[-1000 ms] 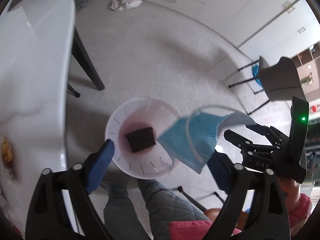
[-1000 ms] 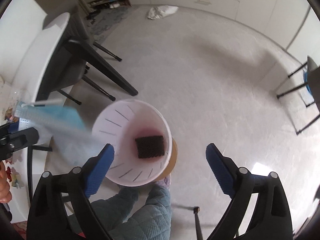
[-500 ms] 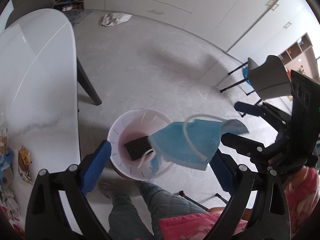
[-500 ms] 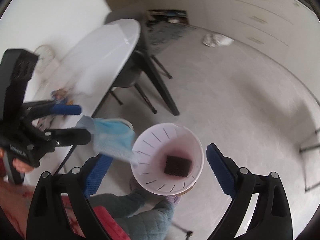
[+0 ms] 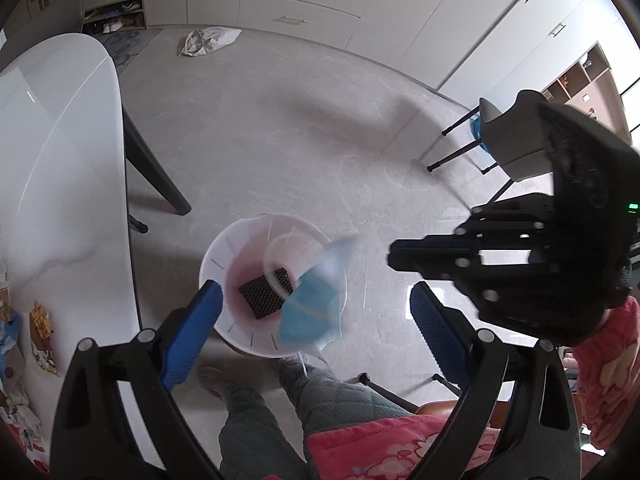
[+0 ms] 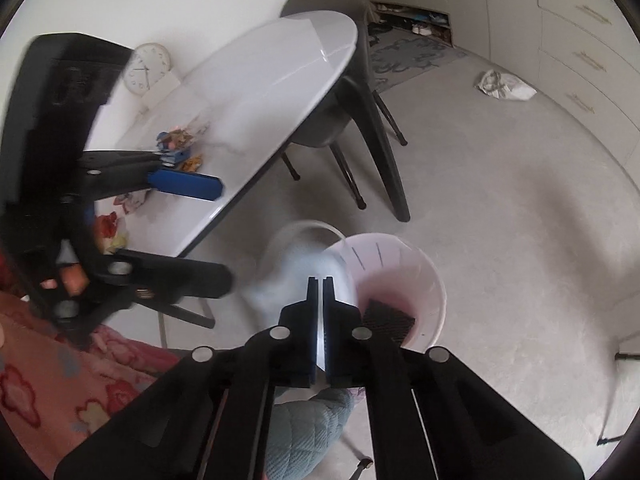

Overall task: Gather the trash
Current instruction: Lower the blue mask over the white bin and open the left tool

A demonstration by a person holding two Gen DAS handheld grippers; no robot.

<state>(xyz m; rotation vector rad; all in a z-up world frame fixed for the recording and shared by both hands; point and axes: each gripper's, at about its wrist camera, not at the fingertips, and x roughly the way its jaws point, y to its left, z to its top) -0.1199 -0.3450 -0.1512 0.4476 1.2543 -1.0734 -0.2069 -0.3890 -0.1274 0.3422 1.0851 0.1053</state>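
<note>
My right tool [image 6: 319, 280] was shut and empty, my left tool [image 5: 314, 322] gaped empty, the mask [image 5: 314, 304] dropping into the bin [image 5: 224, 240]; next, scraps [image 6: 178, 140] at ten o'clock on the counter [image 6: 280, 60].

Blue face mask [image 5: 310, 308]: disposable type, pleated, w/ white ear loop [image 5: 276, 254] arcing above it. Motion-blurred in both views; hangs crumpled, tilted on edge over the near-right rim of the bin, free of both grippers. Whether it touches the rim cannot be told.

White bin [image 5: 218, 258]: round plastic basket w/ slotted walls, upright on the floor beside the table edge, pinkish tint inside at the bottom.

Black mesh pad [image 5: 266, 292]: flat, roughly square, dark textured piece lying on the bin's bottom, partly covered by the mask in left wrist view; also seen in right wrist view [image 6: 388, 322].
</note>
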